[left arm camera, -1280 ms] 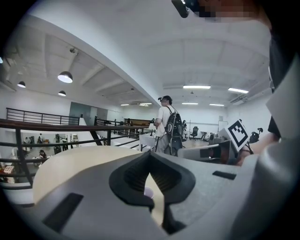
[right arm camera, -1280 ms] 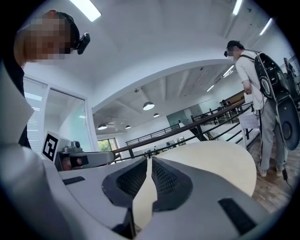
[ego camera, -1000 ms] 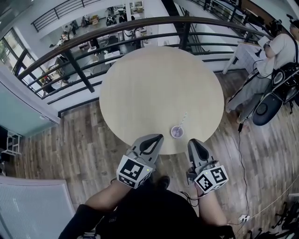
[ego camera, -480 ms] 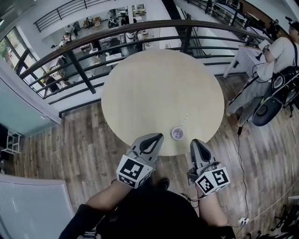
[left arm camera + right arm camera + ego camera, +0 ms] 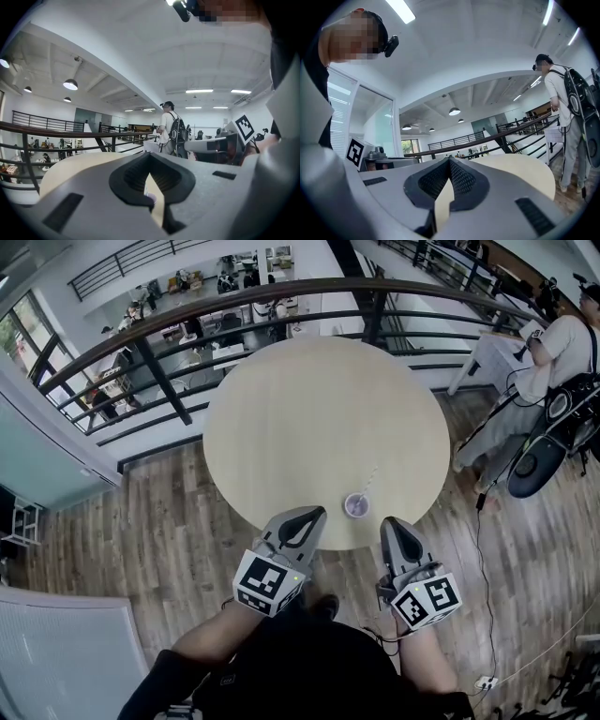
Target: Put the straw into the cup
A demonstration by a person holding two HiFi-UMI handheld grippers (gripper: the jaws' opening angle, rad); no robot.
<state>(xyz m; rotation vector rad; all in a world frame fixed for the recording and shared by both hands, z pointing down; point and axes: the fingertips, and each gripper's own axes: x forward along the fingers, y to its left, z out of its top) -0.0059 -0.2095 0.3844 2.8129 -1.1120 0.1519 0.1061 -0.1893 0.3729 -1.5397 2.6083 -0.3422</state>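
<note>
Round table (image 5: 309, 418): centre of frame. Cup (image 5: 355, 506): on table, near its lower edge. Straw (image 5: 369, 481): on table, at cup's upper right. Left gripper (image 5: 312, 516), right gripper (image 5: 389, 525): below cup, flanking it. Railing (image 5: 234, 294): behind table, upper frame.

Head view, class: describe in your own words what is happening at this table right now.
A person holds a gripper in each hand at the near edge of the round table. The left gripper and the right gripper are both shut and empty. A small purple cup stands near that edge, ahead of them. The straw shows just beyond it; whether its end is in the cup is unclear.
</note>
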